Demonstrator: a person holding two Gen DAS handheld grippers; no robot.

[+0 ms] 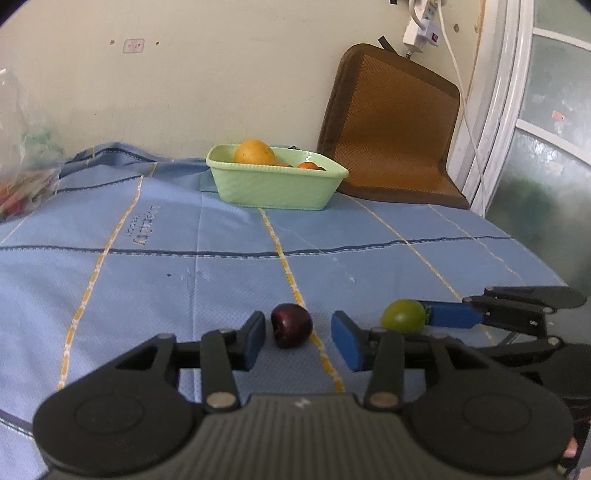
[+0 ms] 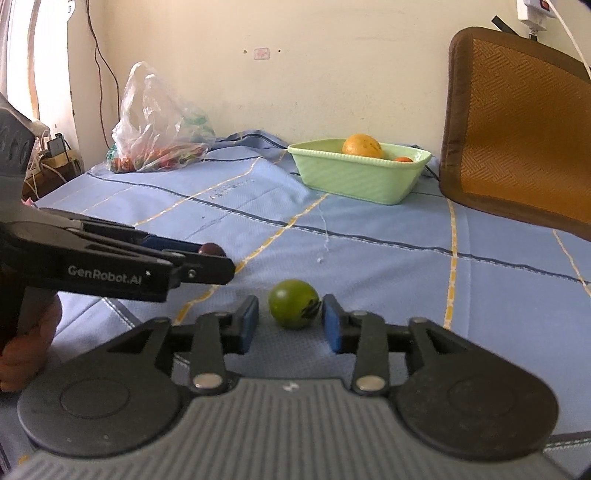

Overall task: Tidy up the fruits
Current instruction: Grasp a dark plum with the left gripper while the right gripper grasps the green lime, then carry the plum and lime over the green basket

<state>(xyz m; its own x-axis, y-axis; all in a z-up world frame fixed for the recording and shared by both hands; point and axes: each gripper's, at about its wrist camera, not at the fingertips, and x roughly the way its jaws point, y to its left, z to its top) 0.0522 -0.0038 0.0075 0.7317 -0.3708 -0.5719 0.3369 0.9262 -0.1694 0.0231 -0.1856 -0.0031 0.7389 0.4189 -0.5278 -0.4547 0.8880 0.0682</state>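
A dark purple plum (image 1: 291, 325) lies on the blue cloth between the pads of my left gripper (image 1: 298, 334), which stands open around it with a gap on the right side. A green round fruit (image 2: 293, 303) lies between the pads of my right gripper (image 2: 290, 321), also open, its right pad near the stem. Both fruits rest on the cloth side by side, the green fruit (image 1: 403, 316) to the right of the plum. At the back stands a pale green basket (image 1: 277, 188) (image 2: 354, 177) holding a large orange fruit (image 1: 255, 151) and a smaller one (image 1: 310, 166).
A clear plastic bag (image 2: 162, 125) with red and green contents lies at the back left. A brown woven mat (image 1: 391, 129) leans against the wall right of the basket. A white power strip and cord (image 1: 421, 29) hang above it. The cloth's edge falls off at right.
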